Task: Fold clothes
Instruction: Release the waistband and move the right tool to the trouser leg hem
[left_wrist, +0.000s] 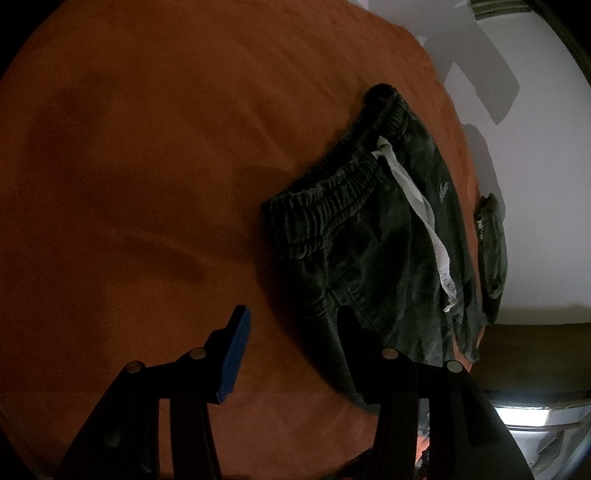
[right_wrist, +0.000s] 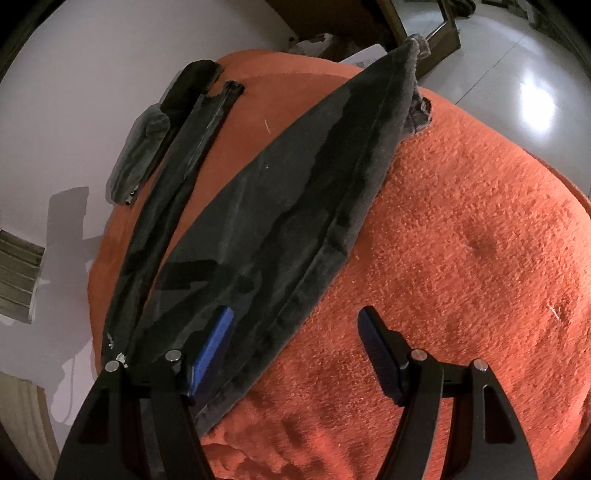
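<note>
Dark corduroy trousers (left_wrist: 373, 236) lie flat on the fuzzy orange blanket (left_wrist: 147, 166), ribbed elastic waistband with pale flat drawstring (left_wrist: 417, 206). My left claw (left_wrist: 291, 321) gapes empty beside the waistband. My right claw (right_wrist: 295, 321) gapes empty over the long tapering leg (right_wrist: 280, 206).

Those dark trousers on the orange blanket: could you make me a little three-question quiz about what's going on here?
1. True or false: the right gripper has its jaws closed on the trousers.
2. What pale thing hangs from the waistband?
3. The trousers lie on: A) bare floor B) an orange blanket C) a chair.

Key: 1 false, both grippers stand open, holding nothing. 2 a drawstring. 3 B.
</note>
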